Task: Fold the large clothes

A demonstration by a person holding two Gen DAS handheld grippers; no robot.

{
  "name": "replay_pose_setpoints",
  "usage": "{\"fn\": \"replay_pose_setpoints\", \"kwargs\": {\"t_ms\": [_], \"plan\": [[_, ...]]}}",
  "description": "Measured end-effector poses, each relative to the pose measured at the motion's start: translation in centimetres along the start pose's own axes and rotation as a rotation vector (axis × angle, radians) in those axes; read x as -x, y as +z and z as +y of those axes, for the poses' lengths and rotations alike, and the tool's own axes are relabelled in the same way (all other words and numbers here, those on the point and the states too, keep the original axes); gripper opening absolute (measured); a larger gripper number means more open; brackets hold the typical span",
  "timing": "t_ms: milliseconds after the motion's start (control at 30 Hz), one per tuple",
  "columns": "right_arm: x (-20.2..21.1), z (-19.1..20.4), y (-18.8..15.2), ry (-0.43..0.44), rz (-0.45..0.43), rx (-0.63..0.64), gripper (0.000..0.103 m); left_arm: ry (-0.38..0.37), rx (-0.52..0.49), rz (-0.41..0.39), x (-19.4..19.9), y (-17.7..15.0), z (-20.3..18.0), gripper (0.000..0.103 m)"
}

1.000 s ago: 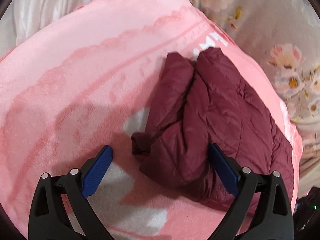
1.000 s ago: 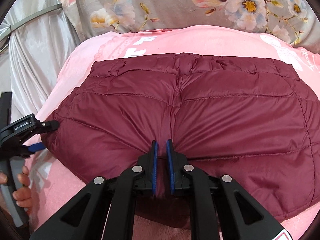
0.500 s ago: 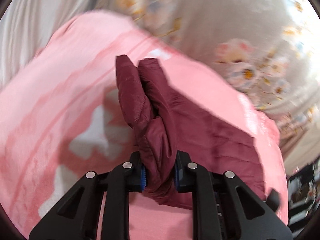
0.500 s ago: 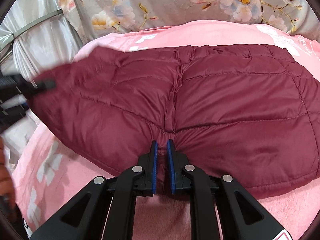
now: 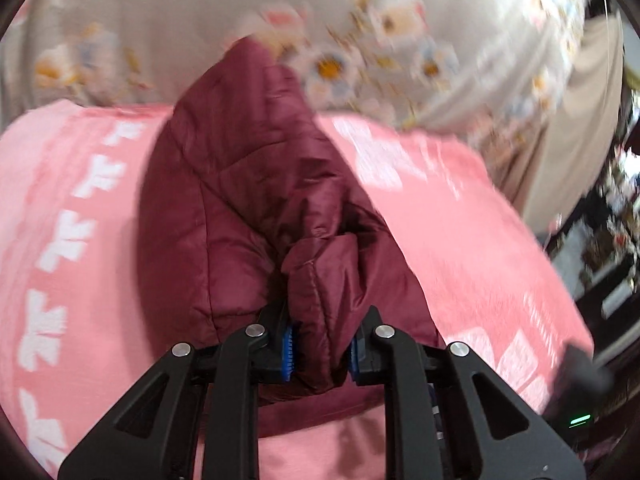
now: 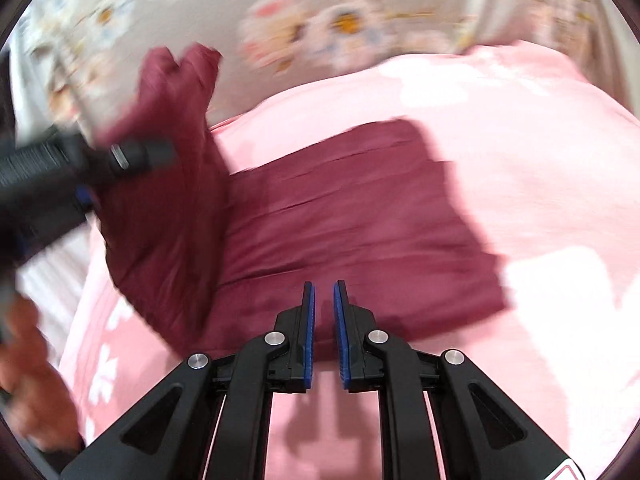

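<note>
Left tongs are clamped on a bunched fold of the maroon puffer jacket, blue pads pressing it from both sides. From the left wrist cam the held part stands up off the bed in a tall peak, quilted seams visible, its tip reaching in front of the floral sheet at the back. Rest of the fabric sags down round the tongs onto the pink blanket, which has white prints along the left & right

Right wrist cam: right tongs are nearly together, a thin gap between the pads, at the near edge of the jacket. Fabric shows through the gap but whether it's pinched I can't tell. Most of the jacket lies flat on the blanket ahead of the tongs, spread to the right, w/ one side lifted into an upright flap at left. The left tongs show there, blurred, gripping that flap from the left, with the left hand below at the frame edge, also blurred

Floral sheet runs behind the blanket. Both views are smeared w/ motion blur, esp. the background. At far right of the left cam there's dark clutter past the bed, too blurred to make out
</note>
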State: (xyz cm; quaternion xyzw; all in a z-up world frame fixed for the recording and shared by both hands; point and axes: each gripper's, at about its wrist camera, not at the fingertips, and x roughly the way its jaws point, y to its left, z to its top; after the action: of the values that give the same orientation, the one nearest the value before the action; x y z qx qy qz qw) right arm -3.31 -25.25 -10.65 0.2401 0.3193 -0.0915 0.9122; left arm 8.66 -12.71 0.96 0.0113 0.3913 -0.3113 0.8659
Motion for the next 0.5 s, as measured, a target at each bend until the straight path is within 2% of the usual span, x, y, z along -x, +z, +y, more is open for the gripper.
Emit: {"fn": "replay_pose_setpoints", "kwargs": {"t_ms": [133,167,233,300,333,400,467,500], "plan": [[1.6,-3.8,0.4,-0.056,-0.031,-0.055,0.012,-0.031,-0.029,0.17,-7.2,-2.5,-3.4,0.018],[1.9,-4.3,0.3,-0.066,-0.035,-0.061,0.012,-0.022,-0.038,0.195,-8.6,-3.2,-3.9,0.018],[2.2,-5.3,0.3,-0.079,-0.039,-0.075,0.012,0.043,-0.105,0.184,-10.0,-4.3,-5.7,0.018],[2.4,-5.5,0.6,-0.082,-0.042,-0.082,0.013,0.039,-0.107,0.189,-9.6,-4.2,-6.1,0.024],[2.6,-5.6,0.9,-0.081,-0.044,-0.081,0.013,-0.015,-0.079,0.196,-8.8,-3.8,-5.9,0.033],[3.0,-5.7,2.2,-0.059,-0.057,-0.088,0.014,-0.113,-0.024,0.182,-6.7,-2.4,-4.9,0.041],[3.5,-5.8,4.2,-0.013,-0.085,-0.102,0.016,-0.155,0.007,0.088,-3.0,-0.6,-3.3,0.052],[3.5,-5.7,5.4,0.011,-0.099,-0.106,0.024,-0.15,0.016,0.04,-1.5,0.1,-2.5,0.063]]}}
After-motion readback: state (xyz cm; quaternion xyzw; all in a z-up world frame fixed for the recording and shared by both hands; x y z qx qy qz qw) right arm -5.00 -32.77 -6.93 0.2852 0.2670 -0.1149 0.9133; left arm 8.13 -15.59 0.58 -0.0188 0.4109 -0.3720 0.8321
